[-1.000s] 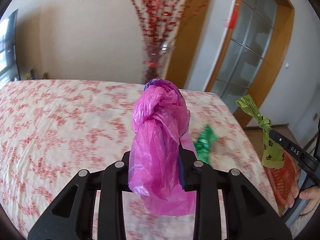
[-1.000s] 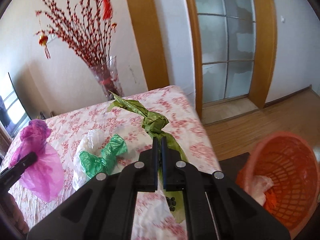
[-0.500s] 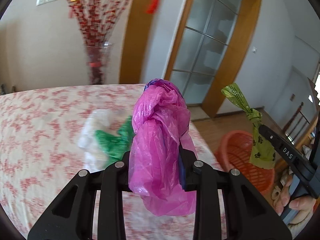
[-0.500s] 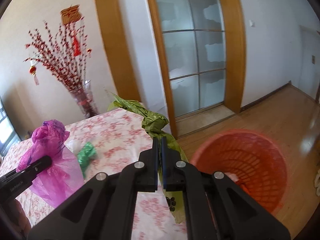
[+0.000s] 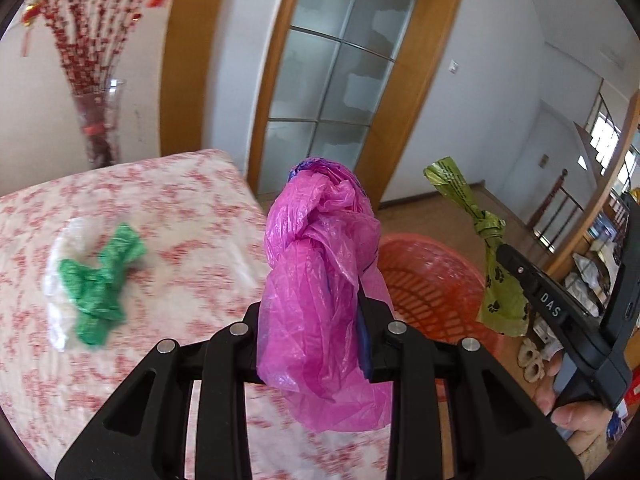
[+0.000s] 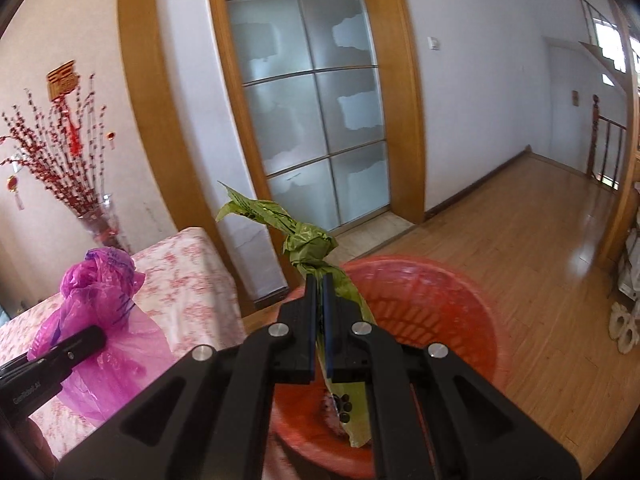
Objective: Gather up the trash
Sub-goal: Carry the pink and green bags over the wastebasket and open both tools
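My left gripper [image 5: 316, 304] is shut on a knotted pink plastic bag [image 5: 320, 264], which stands up between its fingers, over the bed's edge. The same pink bag [image 6: 100, 312] shows at the lower left of the right wrist view. My right gripper [image 6: 319, 284] is shut on a knotted olive-green bag [image 6: 308, 240] with paw prints, held above the orange basket [image 6: 440, 312]. That olive bag [image 5: 496, 276] and the right gripper [image 5: 504, 256] also appear at the right of the left wrist view. The orange basket [image 5: 432, 276] stands on the floor beside the bed.
A crumpled green bag [image 5: 100, 280] lies on a clear white bag [image 5: 60, 240] on the floral bed cover [image 5: 180, 248]. A glass vase of red branches [image 5: 96, 120] stands behind the bed. A glass door [image 6: 312, 112] and wooden floor [image 6: 520, 248] lie beyond. Slippers [image 6: 624, 328] sit at right.
Both grippers have swung right, from over the bed toward the orange basket, each keeping its bag. The basket is now beneath the right gripper; the green bag on the bed has slid to the left.
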A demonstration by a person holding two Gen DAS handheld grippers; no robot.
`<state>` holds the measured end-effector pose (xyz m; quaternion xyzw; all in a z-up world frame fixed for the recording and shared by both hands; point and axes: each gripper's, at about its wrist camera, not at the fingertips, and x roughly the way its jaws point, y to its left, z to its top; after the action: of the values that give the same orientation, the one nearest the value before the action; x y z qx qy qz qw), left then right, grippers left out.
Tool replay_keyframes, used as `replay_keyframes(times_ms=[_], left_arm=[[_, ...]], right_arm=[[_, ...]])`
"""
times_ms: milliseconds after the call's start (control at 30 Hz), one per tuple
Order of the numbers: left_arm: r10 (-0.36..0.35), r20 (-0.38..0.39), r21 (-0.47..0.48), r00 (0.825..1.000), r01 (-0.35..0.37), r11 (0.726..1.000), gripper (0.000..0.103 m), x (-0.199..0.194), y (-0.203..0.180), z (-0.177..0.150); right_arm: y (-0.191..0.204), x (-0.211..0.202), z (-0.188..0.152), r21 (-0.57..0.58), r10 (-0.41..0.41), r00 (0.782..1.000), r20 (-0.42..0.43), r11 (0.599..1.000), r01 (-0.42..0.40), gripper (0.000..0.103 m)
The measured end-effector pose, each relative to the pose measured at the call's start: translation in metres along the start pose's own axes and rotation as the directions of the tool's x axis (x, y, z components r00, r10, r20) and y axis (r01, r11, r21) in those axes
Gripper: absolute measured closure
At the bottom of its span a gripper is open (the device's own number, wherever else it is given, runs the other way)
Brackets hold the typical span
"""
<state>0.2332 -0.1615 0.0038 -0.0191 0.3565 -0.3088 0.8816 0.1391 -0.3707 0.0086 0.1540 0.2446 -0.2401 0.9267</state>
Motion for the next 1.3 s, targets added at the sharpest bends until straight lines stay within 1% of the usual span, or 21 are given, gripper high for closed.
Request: replay_keyframes(times_ms=[200,300,500,733,1000,1033,1067,1133,1233,1300], left_arm=[[-0.032,-0.037,0.022,0.999,0.033,0.999,0.073,0.027,-0.029,-0.003],[-0.051,-0.058,0.03,0.997,0.053,0.998,0.073,0.042,-0.046,-0.005],[-0.078,-0.092,0.053,0.993,0.083,0.995,0.073,0.066,-0.069,-0.006],[-0.09,-0.121,0.073,0.989,0.099,0.992,0.073,0.082,-0.082,-0.01],[-0.1,-0.154,0.084,0.983,0.114,0.99,0.073,0.096,-0.095,-0.014],[-0.102,-0.159,0.084,0.982,0.117,0.99,0.071,0.098,-0.095,-0.014],[-0.1,-0.16,0.081,0.982,0.114,0.99,0.07,0.099,-0.095,-0.014],[-0.095,-0.166,0.071,0.981,0.108,0.992,0.06,0.102,-0.092,-0.016],[-0.083,-0.171,0.066,0.982,0.096,0.993,0.053,0.104,-0.087,-0.018],[-0.069,-0.17,0.066,0.983,0.081,0.995,0.051,0.103,-0.083,-0.019]], right_arm=[[-0.03,0.014,-0.006,0.023,-0.048,0.999,-0.018,0.999,0.048,0.098],[-0.041,0.021,-0.009,0.035,-0.063,0.997,-0.033,0.997,0.064,0.098],[-0.063,0.034,-0.017,0.068,-0.083,0.995,-0.063,0.994,0.088,0.098],[-0.077,0.047,-0.021,0.093,-0.084,0.993,-0.082,0.991,0.091,0.098],[-0.086,0.054,-0.025,0.136,-0.045,0.994,-0.097,0.989,0.058,0.098],[-0.087,0.055,-0.025,0.14,-0.039,0.995,-0.097,0.989,0.053,0.097],[-0.088,0.055,-0.026,0.144,-0.03,0.995,-0.097,0.989,0.044,0.094],[-0.09,0.056,-0.027,0.153,-0.033,0.995,-0.093,0.987,0.047,0.092],[-0.094,0.057,-0.027,0.164,-0.035,0.995,-0.096,0.985,0.051,0.087],[-0.095,0.056,-0.029,0.163,-0.043,0.994,-0.096,0.985,0.059,0.083]])
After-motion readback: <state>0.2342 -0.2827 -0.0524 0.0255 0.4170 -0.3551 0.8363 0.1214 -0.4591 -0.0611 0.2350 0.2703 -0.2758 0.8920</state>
